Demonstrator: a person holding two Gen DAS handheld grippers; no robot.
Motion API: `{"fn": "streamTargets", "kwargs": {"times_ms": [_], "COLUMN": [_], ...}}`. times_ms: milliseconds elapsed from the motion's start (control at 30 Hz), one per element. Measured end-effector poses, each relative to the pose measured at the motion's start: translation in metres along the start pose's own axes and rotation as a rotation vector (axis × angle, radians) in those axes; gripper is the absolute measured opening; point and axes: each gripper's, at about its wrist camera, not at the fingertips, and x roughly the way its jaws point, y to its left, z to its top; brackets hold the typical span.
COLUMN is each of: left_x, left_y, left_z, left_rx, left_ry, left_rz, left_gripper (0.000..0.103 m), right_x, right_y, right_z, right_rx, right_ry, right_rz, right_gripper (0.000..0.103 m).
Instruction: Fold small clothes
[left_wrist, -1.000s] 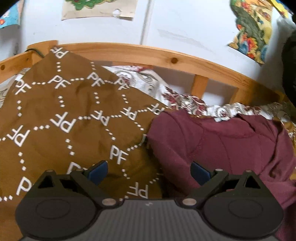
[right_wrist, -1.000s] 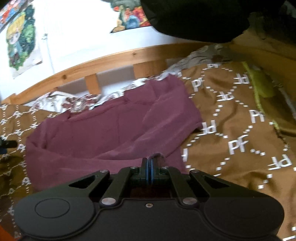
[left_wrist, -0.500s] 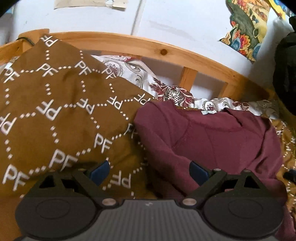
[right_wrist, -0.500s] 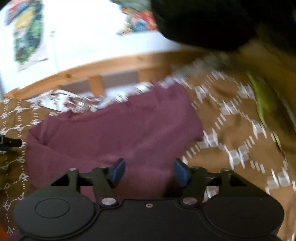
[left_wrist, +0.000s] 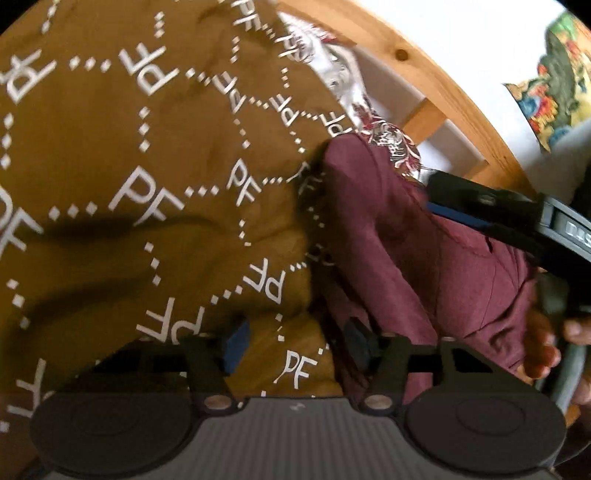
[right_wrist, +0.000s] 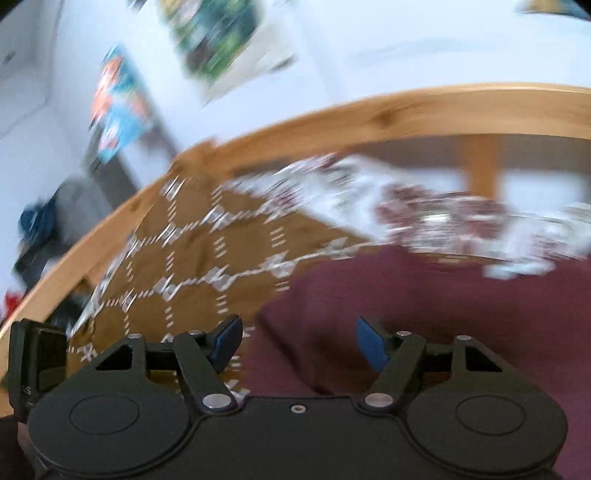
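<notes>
Two grippers: both part open, gripping nothing
Left gripper: jaws just been closing, straddling maroon garment edge
Right gripper: over garment's edge on brown blanket

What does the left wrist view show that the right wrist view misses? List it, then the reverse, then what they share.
Only the left wrist view: the right gripper seen from the side above the maroon garment, the hand holding it, and the left gripper, whose jaws have just been closing, straddling the garment's edge without pinching it.

Only the right wrist view: the right gripper's own open blue pads, nothing between them, a blue poster, and dark clutter beyond the bed.

Both: the garment, the brown lettered blanket, the patterned sheet, the wooden bed rail.
</notes>
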Motion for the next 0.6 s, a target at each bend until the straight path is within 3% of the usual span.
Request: {"fn": "streamTargets", "kwargs": {"times_ms": [133, 267, 300, 400, 600], "left_x": [0.005, 0.01, 0.011, 0.018, 0.023], "left_y": [0.005, 0.004, 0.004, 0.002, -0.005], "left_z": [-0.001, -0.001, 0.001, 0.004, 0.004], "left_rx": [-0.027, -0.029, -0.034, -0.04, -0.011], "left_ry": [0.019, 0.04, 0.043, 0.049, 0.036], "left_rz": [-0.054, -0.056, -0.06, -0.07, -0.071], "left_gripper": [0.051, 0.045, 0.043, 0.037, 0.036], "right_x": [0.051, 0.078, 0.08, 0.074, 0.06], "right_y": [0.021, 0.027, 0.029, 0.028, 0.013], "right_z": [0.013, 0.019, 0.02, 0.022, 0.027], "right_rx": [-0.037, -0.064, -0.091, -0.101, -0.05], "right_ry": [0.098, 0.182, 0.191, 0.173, 0.114], "right_rz": [0.059, 0.043, 0.021, 0.005, -0.028], "right_gripper": [0.067, 0.014, 0.008, 0.004, 0.004]}}
